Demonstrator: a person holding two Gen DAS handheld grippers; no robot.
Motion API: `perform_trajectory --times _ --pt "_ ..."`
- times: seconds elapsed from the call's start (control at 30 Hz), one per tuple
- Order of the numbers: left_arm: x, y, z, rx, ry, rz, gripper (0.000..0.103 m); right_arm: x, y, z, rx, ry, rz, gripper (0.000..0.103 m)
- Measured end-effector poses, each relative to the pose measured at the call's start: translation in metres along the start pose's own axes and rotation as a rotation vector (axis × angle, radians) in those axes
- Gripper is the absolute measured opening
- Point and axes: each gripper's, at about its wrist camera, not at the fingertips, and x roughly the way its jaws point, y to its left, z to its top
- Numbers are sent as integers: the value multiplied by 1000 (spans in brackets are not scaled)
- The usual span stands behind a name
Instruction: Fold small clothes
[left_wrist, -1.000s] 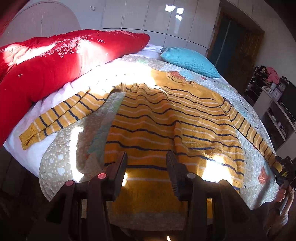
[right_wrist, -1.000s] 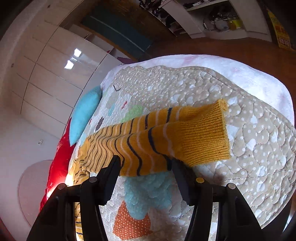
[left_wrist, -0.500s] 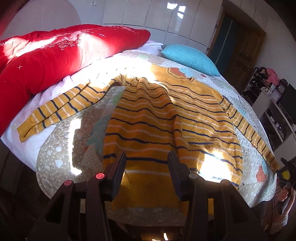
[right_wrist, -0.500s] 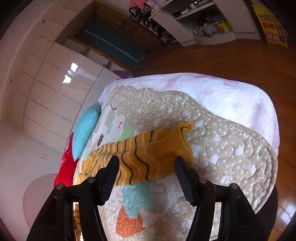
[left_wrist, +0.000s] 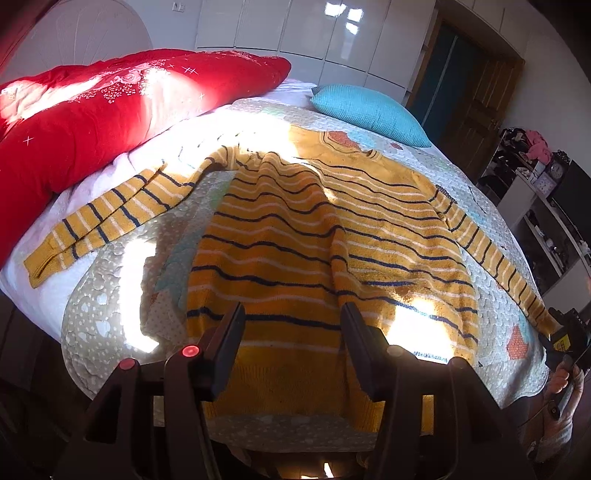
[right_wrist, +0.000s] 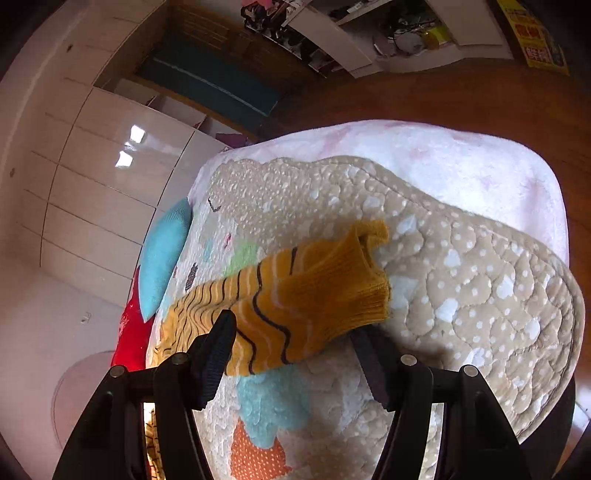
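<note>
A yellow sweater (left_wrist: 295, 236) with navy and white stripes lies flat on the quilted bed cover (left_wrist: 110, 310), both sleeves spread out. My left gripper (left_wrist: 291, 343) is open and empty, above the sweater's bottom hem. My right gripper (right_wrist: 295, 354) is open, its jaws on either side of the sweater's right sleeve cuff (right_wrist: 332, 291), which lies on the quilt (right_wrist: 461, 258) near the bed's corner. The right gripper also shows at the right edge of the left wrist view (left_wrist: 565, 332).
A red duvet (left_wrist: 92, 110) and a turquoise pillow (left_wrist: 365, 110) lie at the head of the bed. White wardrobes (left_wrist: 295, 29) and a wooden door (left_wrist: 476, 85) stand behind. Shelves (left_wrist: 546, 206) with clutter stand at the right. Wooden floor (right_wrist: 480, 99) surrounds the bed.
My left gripper has pulled back and risen a little from the sweater. My right gripper has drawn back, then closed in on the cuff, which has bunched and shifted slightly.
</note>
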Motion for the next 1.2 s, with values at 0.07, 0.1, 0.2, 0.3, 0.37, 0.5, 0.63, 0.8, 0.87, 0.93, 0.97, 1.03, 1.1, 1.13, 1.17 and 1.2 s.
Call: perform_trajectory --times 0.07,0.1,0.2,0.3,0.37,0.5,0.63,0.8,0.87,0.93,0.97,1.03,1.1,1.13,1.17,1.2 --pt "2 0 0 -5 7 -5 53 4 7 11 -43 -2 -33 18" --pt "2 0 0 -7 11 -8 53 6 11 17 -50 3 -31 18" --pt "-1 -1 2 -6 2 -17 53 -6 39 31 -129 -44 -32 16" --pt "-5 0 3 -5 -18 -29 53 -15 94 37 -275 -87 -24 16" --pt "-8 0 3 -8 -31 -39 53 -7 139 35 -363 -70 17 16" --pt "-13 3 2 -17 -59 -55 53 35 239 4 -532 19 106 16" --pt "-20 15 -4 -22 -84 -60 57 98 336 -57 -671 163 196 9" --pt "-29 45 -11 -55 -112 -52 58 167 432 -172 -851 324 255 4" --pt "-33 58 -14 -76 -125 -44 59 194 455 -219 -947 385 251 4" --pt "-36 71 -18 -93 -132 -18 59 214 467 -254 -1036 413 220 4" --pt "-38 77 -20 -100 -135 -5 59 221 466 -263 -1058 429 207 4" --pt "-43 88 -25 -119 -138 5 61 230 452 -265 -1069 465 175 12" --pt "-46 101 -29 -146 -142 1 65 233 432 -259 -1097 452 114 30" --pt "-46 106 -30 -159 -143 -2 65 230 420 -251 -1124 431 79 44" --pt "-45 112 -31 -172 -140 -7 65 227 406 -242 -1156 414 45 55" --pt "-43 115 -31 -183 -135 -12 66 224 395 -234 -1189 401 9 57"
